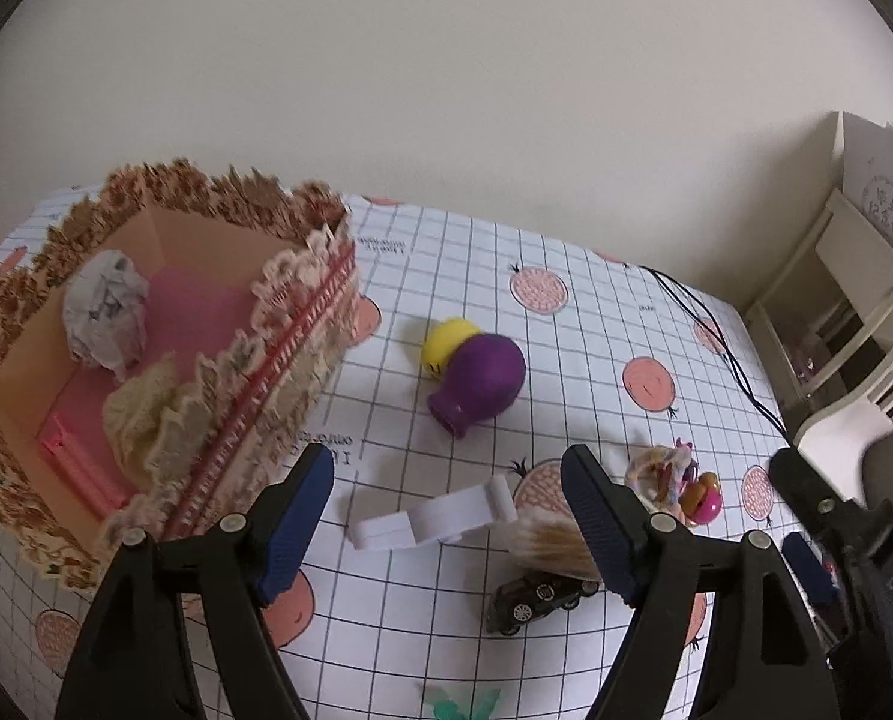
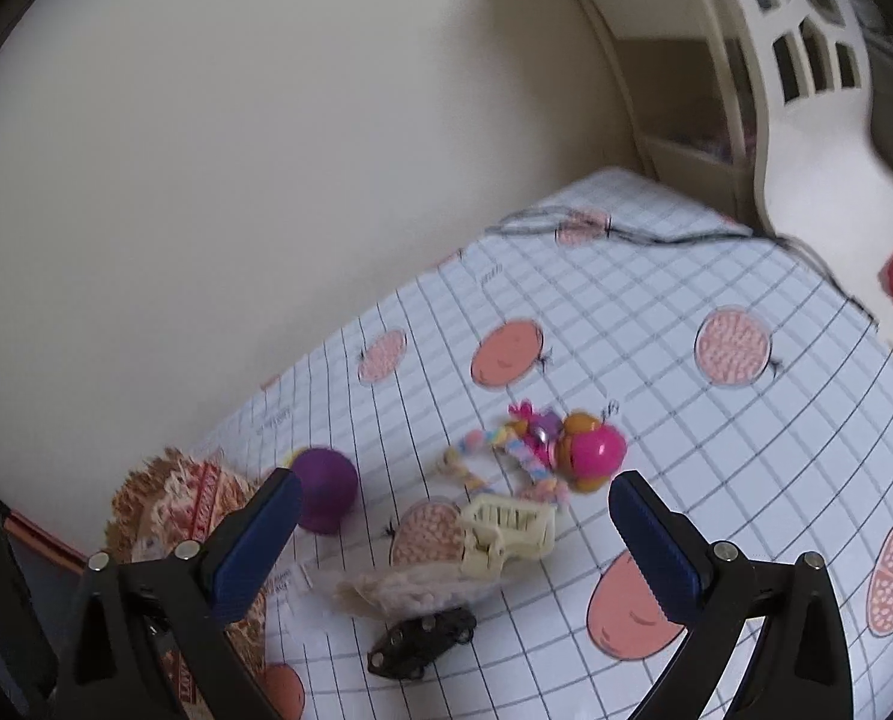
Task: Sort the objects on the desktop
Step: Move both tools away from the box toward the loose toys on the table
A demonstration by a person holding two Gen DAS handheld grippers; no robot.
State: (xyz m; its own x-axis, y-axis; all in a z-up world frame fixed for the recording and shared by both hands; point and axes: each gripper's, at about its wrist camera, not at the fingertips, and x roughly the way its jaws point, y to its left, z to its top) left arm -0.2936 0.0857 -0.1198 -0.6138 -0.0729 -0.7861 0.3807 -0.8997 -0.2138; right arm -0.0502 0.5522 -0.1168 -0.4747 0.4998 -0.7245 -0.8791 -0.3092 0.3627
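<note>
Nearest my left tool [image 1: 446,516] lies a white plastic piece [image 1: 434,517], flat on the counter [image 1: 566,372] between its wide-open fingers, untouched. Just right of it I see a bundle of sticks [image 1: 551,546] and a black toy car [image 1: 536,594]. Ahead sits a purple vase [image 1: 479,381] on its side against a yellow ball [image 1: 446,339]. Left of it stands a lace-trimmed box [image 1: 218,396] holding crumpled paper [image 1: 105,307]. My right tool [image 2: 455,531] hangs wide open over a cream toy basket [image 2: 509,531], with a pink doll [image 2: 590,450] just beyond.

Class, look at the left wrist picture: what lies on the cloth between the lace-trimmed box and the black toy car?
A white plastic piece lies between the lace-trimmed box and black toy car, seen in the left wrist view.
</note>
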